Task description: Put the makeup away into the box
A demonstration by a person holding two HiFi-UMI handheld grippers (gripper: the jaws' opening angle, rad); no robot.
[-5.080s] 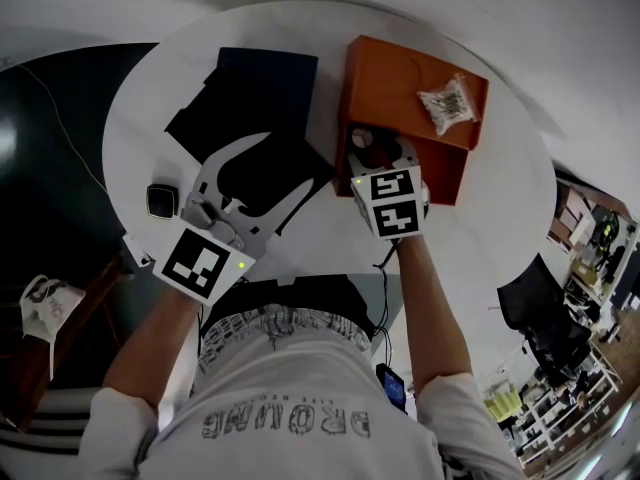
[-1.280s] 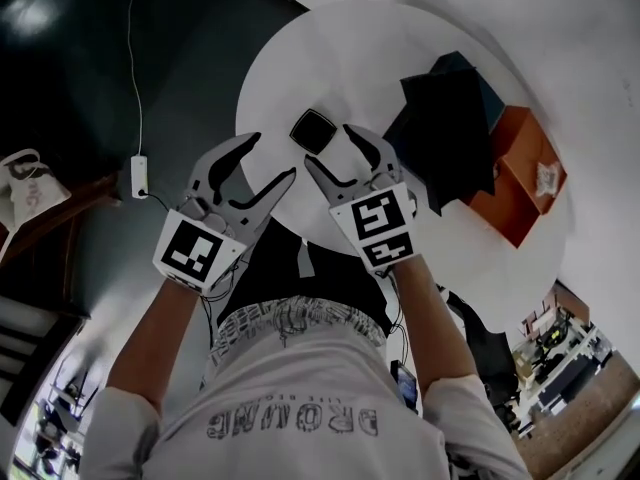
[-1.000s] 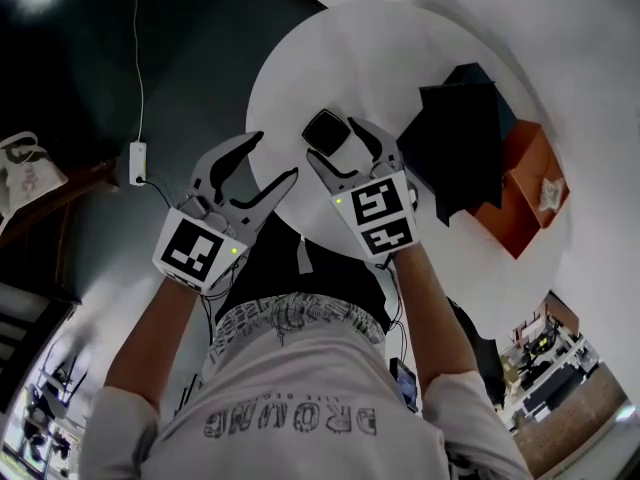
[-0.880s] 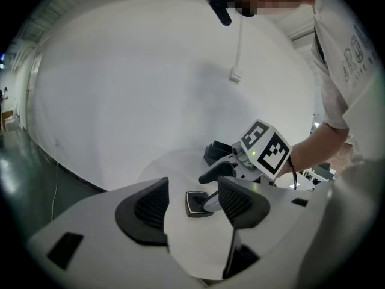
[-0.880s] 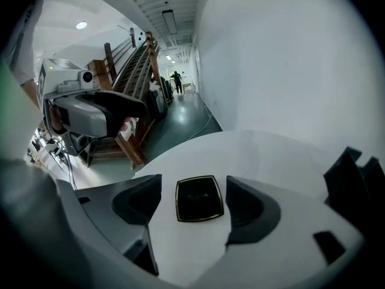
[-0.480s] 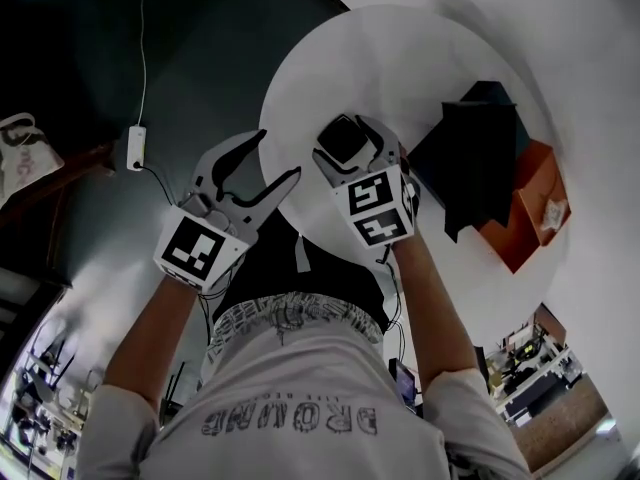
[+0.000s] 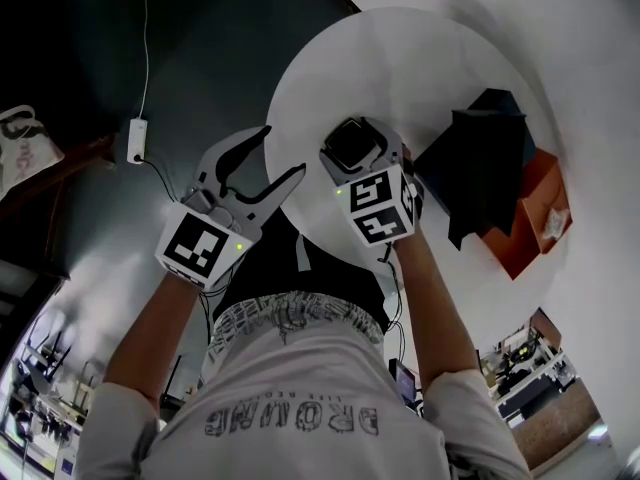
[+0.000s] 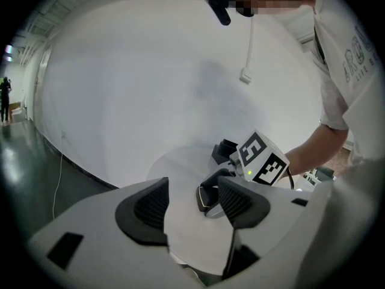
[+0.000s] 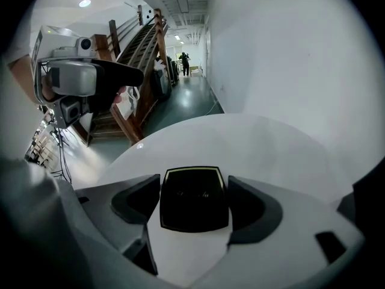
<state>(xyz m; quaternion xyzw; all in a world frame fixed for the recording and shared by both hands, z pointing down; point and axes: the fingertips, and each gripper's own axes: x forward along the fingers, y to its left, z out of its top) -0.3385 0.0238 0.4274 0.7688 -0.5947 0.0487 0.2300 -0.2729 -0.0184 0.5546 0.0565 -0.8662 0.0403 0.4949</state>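
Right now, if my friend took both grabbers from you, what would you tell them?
Left gripper: open, empty, beside the table's edge.
Right gripper: jaws have just been opening wide; they straddle the black compact on the white table, not squeezing yet.
Orange box: at the table's other edge, small packet inside.
Done: compact lined up.
Left: close on it, lift, carry it to the box, let go.

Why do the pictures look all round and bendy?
Head view: a wide lens bends the white table into a curve. Left gripper view and right gripper view: fisheye bulge, dark ring round the edges; the black compact looks sharp.
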